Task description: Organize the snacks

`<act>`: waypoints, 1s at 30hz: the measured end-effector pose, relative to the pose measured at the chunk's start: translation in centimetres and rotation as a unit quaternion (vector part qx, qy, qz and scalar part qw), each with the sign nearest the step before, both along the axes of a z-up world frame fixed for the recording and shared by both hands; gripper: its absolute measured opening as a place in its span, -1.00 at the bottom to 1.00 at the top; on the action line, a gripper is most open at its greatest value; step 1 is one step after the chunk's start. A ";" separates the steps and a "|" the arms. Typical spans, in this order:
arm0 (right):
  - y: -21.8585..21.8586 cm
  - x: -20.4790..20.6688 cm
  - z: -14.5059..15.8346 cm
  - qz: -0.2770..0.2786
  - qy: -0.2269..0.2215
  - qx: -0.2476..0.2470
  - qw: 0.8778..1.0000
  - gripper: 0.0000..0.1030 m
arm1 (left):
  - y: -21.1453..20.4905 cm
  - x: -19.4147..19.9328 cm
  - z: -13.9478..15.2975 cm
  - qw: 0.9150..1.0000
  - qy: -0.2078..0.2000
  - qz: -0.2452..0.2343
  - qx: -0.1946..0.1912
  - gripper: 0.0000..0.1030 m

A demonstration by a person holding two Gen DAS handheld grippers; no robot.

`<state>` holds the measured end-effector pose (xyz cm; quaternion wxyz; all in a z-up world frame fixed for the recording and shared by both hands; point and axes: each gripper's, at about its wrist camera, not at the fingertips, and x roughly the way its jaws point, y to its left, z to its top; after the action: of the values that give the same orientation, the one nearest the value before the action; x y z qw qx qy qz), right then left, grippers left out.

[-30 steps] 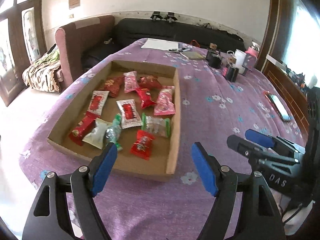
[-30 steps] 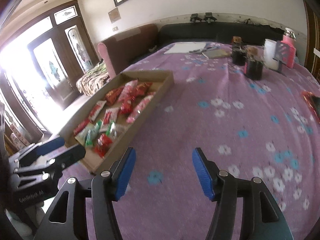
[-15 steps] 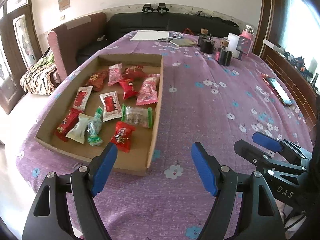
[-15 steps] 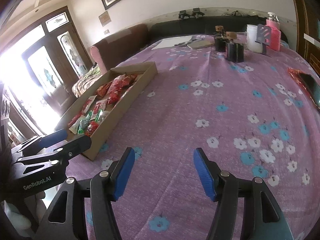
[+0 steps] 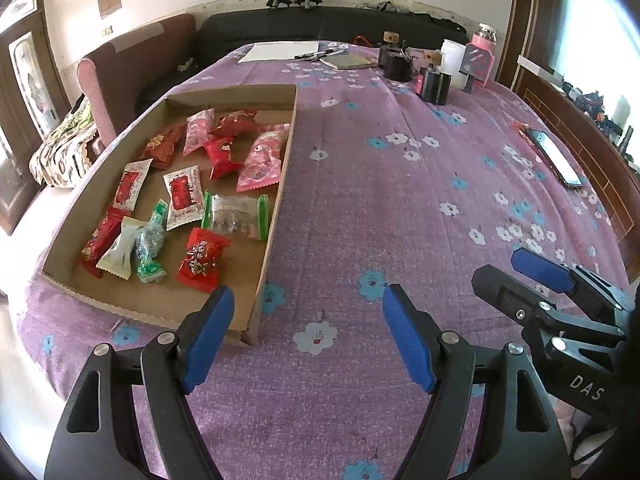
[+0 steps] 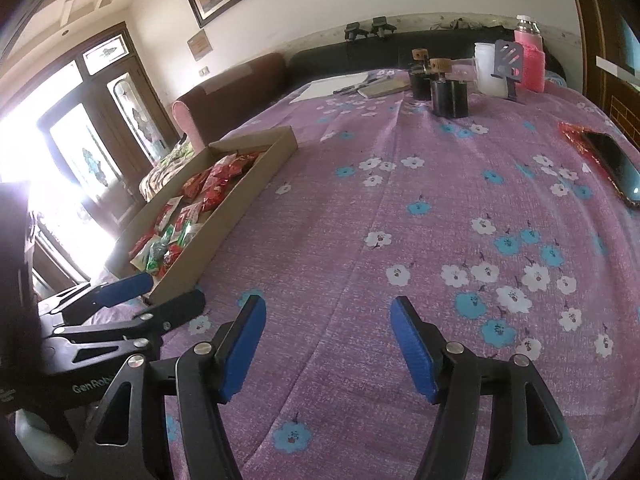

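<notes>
A shallow cardboard tray [image 5: 280,184] lies on the purple flowered cloth and holds several wrapped snacks. Among them are a red packet [image 5: 202,260], a clear packet with green ends [image 5: 234,218] and a pink packet [image 5: 262,164]. My left gripper [image 5: 306,320] is open and empty, hovering over bare cloth just off the tray's near right corner. My right gripper [image 6: 328,320] stands further right over bare cloth, its jaws opening with nothing between them. From the right wrist the tray [image 6: 240,196] sits at the left, with the left gripper [image 6: 136,292] by its near end.
A phone [image 5: 554,156] lies on a red wrapper near the table's right edge. Dark jars [image 5: 434,84], a white tub and a pink bottle [image 5: 482,54] stand at the far end beside paper and pens [image 5: 280,50]. An armchair [image 5: 132,72] and sofa stand beyond.
Both grippers have slid to the right and a little lower over the cloth, so the tray now sits further left in each view. The right jaws stand slightly wider.
</notes>
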<state>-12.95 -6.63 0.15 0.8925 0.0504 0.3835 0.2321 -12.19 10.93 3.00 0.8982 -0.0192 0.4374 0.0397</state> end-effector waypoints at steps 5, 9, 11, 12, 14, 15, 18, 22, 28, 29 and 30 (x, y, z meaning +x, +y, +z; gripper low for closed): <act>0.4 0.0 -0.1 0.001 -0.002 -0.010 1.000 0.33 | 0.1 0.2 0.0 1.000 -0.001 -0.001 -0.005 0.49; 0.6 -0.1 -0.1 0.000 -0.005 -0.018 1.000 0.33 | 0.2 0.2 -0.1 1.000 -0.001 -0.002 -0.008 0.49; 0.7 -0.1 -0.2 -0.001 -0.007 -0.021 1.000 0.33 | 0.3 0.2 -0.1 1.000 -0.003 -0.003 -0.013 0.49; 0.8 -0.1 -0.2 -0.002 -0.008 -0.023 1.000 0.33 | 0.5 0.2 0.0 1.000 -0.004 -0.002 -0.018 0.49; 0.8 -0.2 -0.2 -0.005 -0.009 -0.025 1.000 0.34 | 0.9 0.1 0.2 0.999 -0.011 0.000 -0.034 0.49; 0.8 -0.2 -0.2 -0.006 -0.009 -0.026 1.000 0.34 | 1.1 0.0 0.3 0.999 -0.017 0.003 -0.038 0.49; 0.7 -0.3 -0.3 -0.014 -0.011 -0.031 0.999 0.34 | 1.7 -0.5 1.1 0.998 -0.045 0.018 -0.042 0.49; 0.8 -0.5 -0.2 -0.023 -0.018 -0.038 0.999 0.36 | 2.8 -1.8 2.6 0.994 -0.098 0.053 -0.022 0.49; 1.6 -1.7 0.5 -0.029 -0.052 -0.062 0.996 0.40 | 4.8 -5.2 5.8 0.968 -0.211 0.128 0.033 0.71; 1.9 -2.1 0.7 -0.027 -0.060 -0.062 0.996 0.40 | 5.1 -5.8 6.2 0.963 -0.228 0.136 0.040 0.71; 2.1 -2.3 0.9 -0.023 -0.065 -0.059 0.996 0.41 | 5.3 -6.3 6.7 0.958 -0.245 0.143 0.047 0.71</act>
<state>-15.27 -4.52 1.04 0.9219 -0.0087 0.3367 0.1916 -18.52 16.23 9.70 0.9627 -0.0487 0.1942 0.1821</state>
